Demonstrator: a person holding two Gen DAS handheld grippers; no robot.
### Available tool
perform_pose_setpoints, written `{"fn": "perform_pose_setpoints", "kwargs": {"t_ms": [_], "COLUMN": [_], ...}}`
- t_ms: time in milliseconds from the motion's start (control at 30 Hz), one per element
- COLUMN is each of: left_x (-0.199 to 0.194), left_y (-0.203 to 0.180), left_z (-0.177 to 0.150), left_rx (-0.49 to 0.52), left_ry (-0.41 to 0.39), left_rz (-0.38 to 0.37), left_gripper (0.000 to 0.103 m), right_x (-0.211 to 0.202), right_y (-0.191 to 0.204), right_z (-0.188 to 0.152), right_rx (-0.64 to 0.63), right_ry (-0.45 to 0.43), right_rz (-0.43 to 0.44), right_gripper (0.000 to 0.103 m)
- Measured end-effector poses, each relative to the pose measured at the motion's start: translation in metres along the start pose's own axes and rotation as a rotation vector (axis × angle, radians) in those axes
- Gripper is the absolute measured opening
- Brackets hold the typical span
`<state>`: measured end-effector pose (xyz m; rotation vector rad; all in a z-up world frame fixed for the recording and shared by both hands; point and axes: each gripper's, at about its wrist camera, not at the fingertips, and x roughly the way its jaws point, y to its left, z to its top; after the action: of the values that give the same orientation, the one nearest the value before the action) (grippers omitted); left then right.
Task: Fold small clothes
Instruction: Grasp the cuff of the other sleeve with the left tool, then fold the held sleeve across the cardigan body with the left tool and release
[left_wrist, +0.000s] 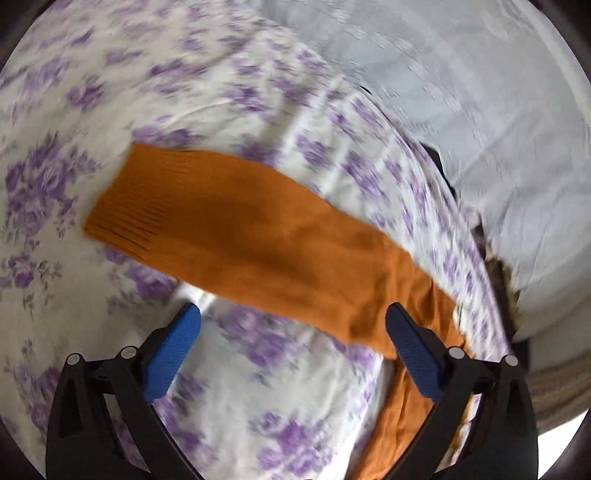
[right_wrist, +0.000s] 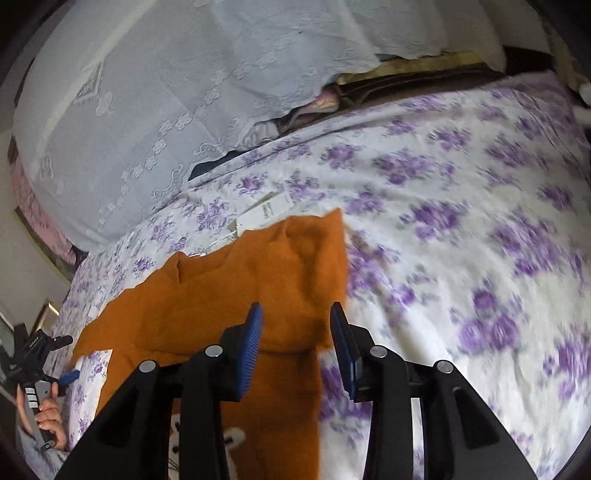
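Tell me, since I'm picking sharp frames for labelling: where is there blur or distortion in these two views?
Left wrist view: the purple-flowered white bedsheet smears with motion blur, the orange knitted garment stays fairly crisp. Right wrist view: blur is heaviest on the sheet at right, the pale embroidered cloth is sharp. Both show fisheye bending and dark corners.

floral bedsheet (right_wrist: 461, 258) open rightward, white pillow (right_wrist: 147, 92) probably blocking behind

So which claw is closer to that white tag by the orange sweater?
Right. The right claw hovers open over the orange sweater, just below the white tag. The left claw is off beyond the sweater's far edge.
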<state>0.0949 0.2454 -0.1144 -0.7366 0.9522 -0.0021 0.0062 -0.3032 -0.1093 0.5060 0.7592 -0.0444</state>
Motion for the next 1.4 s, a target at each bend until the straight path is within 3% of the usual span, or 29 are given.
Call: {"fn": "perform_pose_setpoints", "kwargs": {"t_ms": [100, 167, 233, 333, 533, 733, 1067, 1100, 1167, 1233, 1400], "left_x": [0.002, 0.003, 0.004, 0.003, -0.01, -0.025, -0.028, -0.028, -0.031, -0.036, -0.024], "left_y": [0.008, 0.011, 0.019, 0.03, 0.016, -0.036, -0.098, -0.095, -0.079, -0.058, -0.019], "left_z": [0.01, 0.016, 0.021, 0.026, 0.022, 0.008, -0.013, -0.012, -0.008, -0.011, -0.018], "left_rx": [-0.032, -0.046, -0.066, -0.088, 0.008, 0.212, 0.411, 0.391, 0.317, 0.222, 0.028], "left_ry": [-0.019, -0.044, -0.059, -0.06, -0.104, -0.168, -0.178, -0.16, -0.117, -0.108, -0.058], "left_rz": [-0.033, -0.036, -0.034, -0.039, 0.025, 0.115, 0.177, 0.178, 0.142, 0.109, 0.047], "left_gripper": [0.093, 0.081, 0.058, 0.04, 0.02, 0.017, 0.017, 0.019, 0.036, 0.068, 0.071], "right_x": [0.001, 0.006, 0.01, 0.008, 0.001, -0.003, -0.012, -0.013, -0.013, -0.01, 0.0], "right_y": [-0.009, -0.013, -0.016, -0.023, -0.013, 0.001, 0.046, 0.047, 0.049, 0.047, 0.032], "right_z": [-0.003, -0.005, -0.006, -0.005, -0.003, 0.007, 0.042, 0.041, 0.037, 0.037, 0.037], "right_rx": [0.038, 0.052, 0.076, 0.114, 0.072, 0.07, 0.097, 0.1, 0.085, 0.079, 0.164], "right_ry": [-0.007, -0.015, -0.007, -0.024, -0.057, -0.029, -0.022, -0.023, -0.015, 0.002, 0.032], "right_rz": [0.007, 0.011, 0.019, 0.04, 0.047, 0.051, 0.2, 0.216, 0.228, 0.212, 0.226], "right_gripper": [0.038, 0.038, 0.038, 0.038, 0.04, 0.041, 0.048, 0.05, 0.056, 0.056, 0.056]}}
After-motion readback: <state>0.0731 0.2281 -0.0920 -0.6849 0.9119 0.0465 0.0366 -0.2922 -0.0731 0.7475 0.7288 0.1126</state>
